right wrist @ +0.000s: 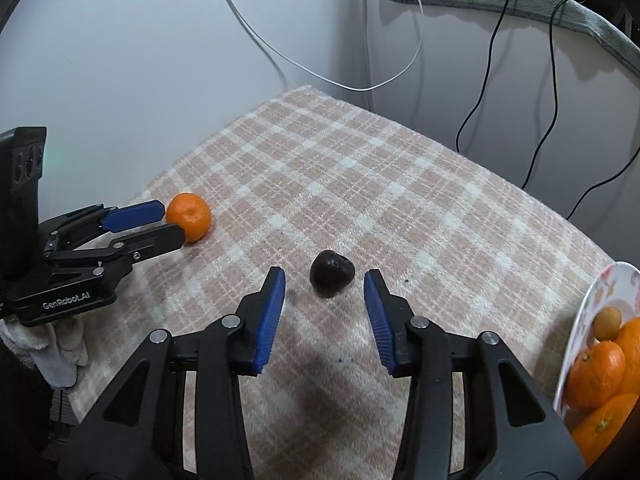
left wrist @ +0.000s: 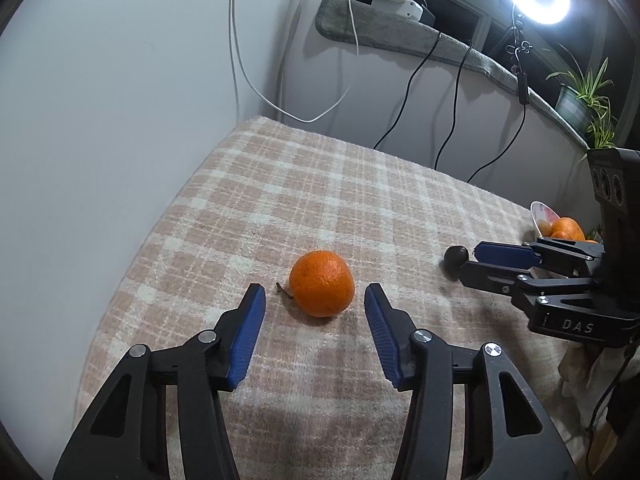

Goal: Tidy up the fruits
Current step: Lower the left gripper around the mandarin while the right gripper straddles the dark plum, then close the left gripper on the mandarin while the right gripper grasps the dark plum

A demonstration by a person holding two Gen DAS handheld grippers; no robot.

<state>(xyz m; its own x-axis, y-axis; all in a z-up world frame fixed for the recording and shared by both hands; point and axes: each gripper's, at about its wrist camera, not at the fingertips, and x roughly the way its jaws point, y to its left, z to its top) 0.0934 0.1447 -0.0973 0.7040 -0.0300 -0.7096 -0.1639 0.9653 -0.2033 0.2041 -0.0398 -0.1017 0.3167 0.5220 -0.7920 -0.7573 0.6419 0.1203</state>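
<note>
Carefully, we centre the spread left hand-held gripper [left wrist: 315, 300] around the round orange mandarin [left wrist: 322, 283] and the equally spread right hand-held gripper [right wrist: 325, 286] around the small dark fruit [right wrist: 332, 272] on the checked desk cloth [right wrist: 360, 168], pinching gently

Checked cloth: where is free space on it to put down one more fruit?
The checked cloth is bare across its far half, toward the wall and cables. It is crowded near the front: left gripper around the orange, right gripper around the dark fruit, plate at the right edge.
</note>
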